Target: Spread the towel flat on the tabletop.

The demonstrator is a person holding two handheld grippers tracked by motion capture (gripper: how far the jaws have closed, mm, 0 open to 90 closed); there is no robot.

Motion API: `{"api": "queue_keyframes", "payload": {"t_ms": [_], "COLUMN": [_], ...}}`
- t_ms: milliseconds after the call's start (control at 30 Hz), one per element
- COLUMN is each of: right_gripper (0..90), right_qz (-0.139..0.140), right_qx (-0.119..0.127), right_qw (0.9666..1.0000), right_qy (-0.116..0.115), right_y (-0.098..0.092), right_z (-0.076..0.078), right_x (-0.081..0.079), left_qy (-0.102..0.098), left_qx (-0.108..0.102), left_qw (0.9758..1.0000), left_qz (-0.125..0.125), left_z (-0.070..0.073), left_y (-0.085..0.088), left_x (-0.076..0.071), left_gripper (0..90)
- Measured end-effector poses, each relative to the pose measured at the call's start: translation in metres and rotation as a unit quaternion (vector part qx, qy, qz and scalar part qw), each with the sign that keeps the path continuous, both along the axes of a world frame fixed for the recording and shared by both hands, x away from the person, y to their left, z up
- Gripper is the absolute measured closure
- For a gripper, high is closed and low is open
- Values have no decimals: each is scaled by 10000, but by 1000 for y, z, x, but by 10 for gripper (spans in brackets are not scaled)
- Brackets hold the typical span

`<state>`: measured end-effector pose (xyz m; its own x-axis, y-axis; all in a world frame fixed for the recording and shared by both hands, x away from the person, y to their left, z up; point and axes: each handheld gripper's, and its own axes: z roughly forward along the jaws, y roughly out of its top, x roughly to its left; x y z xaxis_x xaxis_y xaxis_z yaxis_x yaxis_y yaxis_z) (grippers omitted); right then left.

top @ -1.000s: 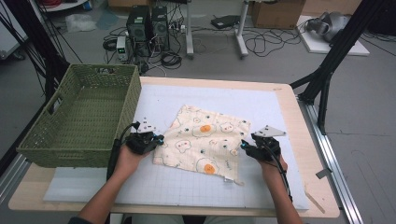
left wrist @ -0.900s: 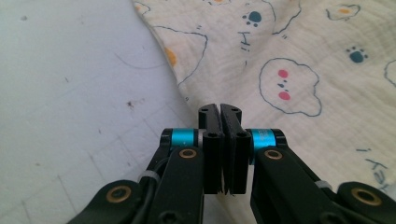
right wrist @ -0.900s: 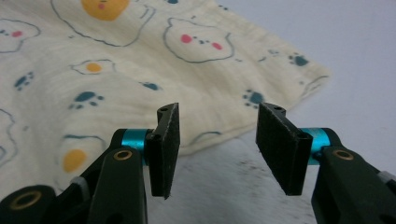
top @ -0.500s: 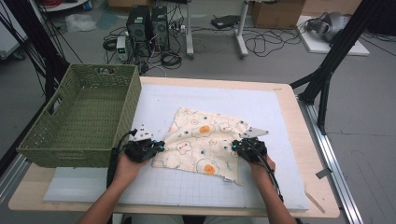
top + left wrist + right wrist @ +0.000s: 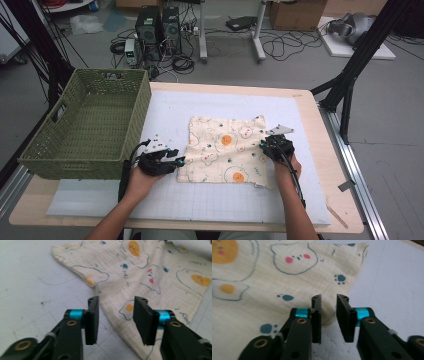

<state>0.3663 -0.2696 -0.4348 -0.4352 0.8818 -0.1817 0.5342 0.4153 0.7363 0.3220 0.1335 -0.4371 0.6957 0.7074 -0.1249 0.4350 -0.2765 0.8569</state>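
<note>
A cream cloth [image 5: 225, 150] printed with fried eggs and bears lies spread flat on the white mat [image 5: 165, 112]. My left gripper [image 5: 175, 161] sits at the cloth's left edge. Its jaws have just been opening and stand well apart [image 5: 116, 300], with the cloth's edge [image 5: 150, 272] lying on the mat under the gap, untouched by the pads. My right gripper [image 5: 266, 146] is at the cloth's right edge. Its jaws have just been opening too and show a narrow gap [image 5: 329, 297]. The cloth's hem [image 5: 262, 277] lies loose below that gap.
A green woven basket [image 5: 75, 150] stands at the table's left, close behind my left hand. The mat's gridded part [image 5: 200, 200] runs along the near side. The wooden table edge [image 5: 332, 165] is to the right, and cables and stands lie on the floor beyond.
The cloth, rumpled and skewed before, now lies flat and nearly square. Both grippers, shut on its edges half a second ago, have let go. The right gripper shifted inward, then slightly away.
</note>
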Motion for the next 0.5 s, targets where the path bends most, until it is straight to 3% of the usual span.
{"api": "queue_keyframes", "payload": {"t_ms": [100, 267, 433, 500], "right_gripper": [606, 580, 578, 572], "right_qz": [133, 297, 539, 753], "right_qx": [266, 358, 617, 554], "right_qw": [9994, 9983, 9963, 9954], "right_qy": [-161, -356, -275, -186], "right_y": [-7, -18, -16, -8], "right_z": [7, 15, 16, 13], "right_x": [-14, -40, -52, -55], "left_qy": [26, -78, -218, -216], "left_qx": [-58, -92, -218, -216], "left_qw": [9999, 9999, 9990, 9988], "left_qz": [90, 107, 328, 386], "left_z": [1, 4, 12, 15], "left_y": [2, 0, -3, -7], "left_x": [1, 4, 18, 28], "left_gripper": [478, 471, 476, 477]}}
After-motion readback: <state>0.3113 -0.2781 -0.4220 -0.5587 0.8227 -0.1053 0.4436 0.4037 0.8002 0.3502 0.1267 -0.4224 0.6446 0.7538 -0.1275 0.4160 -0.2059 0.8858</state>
